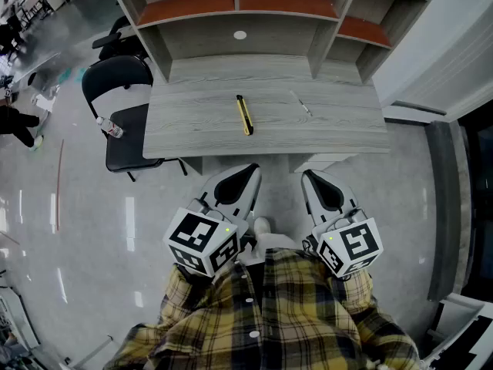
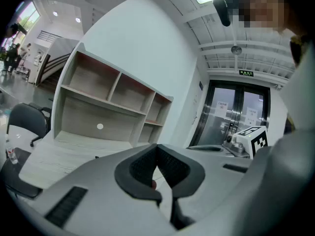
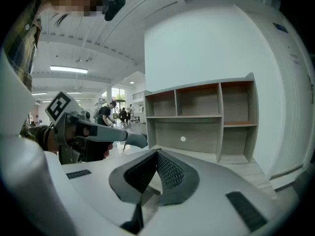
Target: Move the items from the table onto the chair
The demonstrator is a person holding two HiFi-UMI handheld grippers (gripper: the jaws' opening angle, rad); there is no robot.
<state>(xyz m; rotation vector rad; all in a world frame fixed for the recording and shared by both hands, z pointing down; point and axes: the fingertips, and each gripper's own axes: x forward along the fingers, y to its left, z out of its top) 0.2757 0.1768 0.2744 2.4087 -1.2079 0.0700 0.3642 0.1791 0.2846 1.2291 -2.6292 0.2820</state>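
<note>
The person is holding both grippers on the near side of the table [image 1: 339, 133], close to the plaid shirt [image 1: 269, 314] - the left gripper [image 1: 249, 169] and the right gripper [image 1: 309, 176] are each showing jaws pressed together with nothing between them, well apart from the items. A yellow-and-black utility knife [image 1: 244, 115] is lying near the middle of the tabletop, and a thin pen-like item [image 1: 302, 106] is lying to its right - neither is being touched. Left of the table, the black chair [image 1: 123, 75] is carrying a small water bottle [image 1: 111, 128] at the left edge of its seat.
</note>
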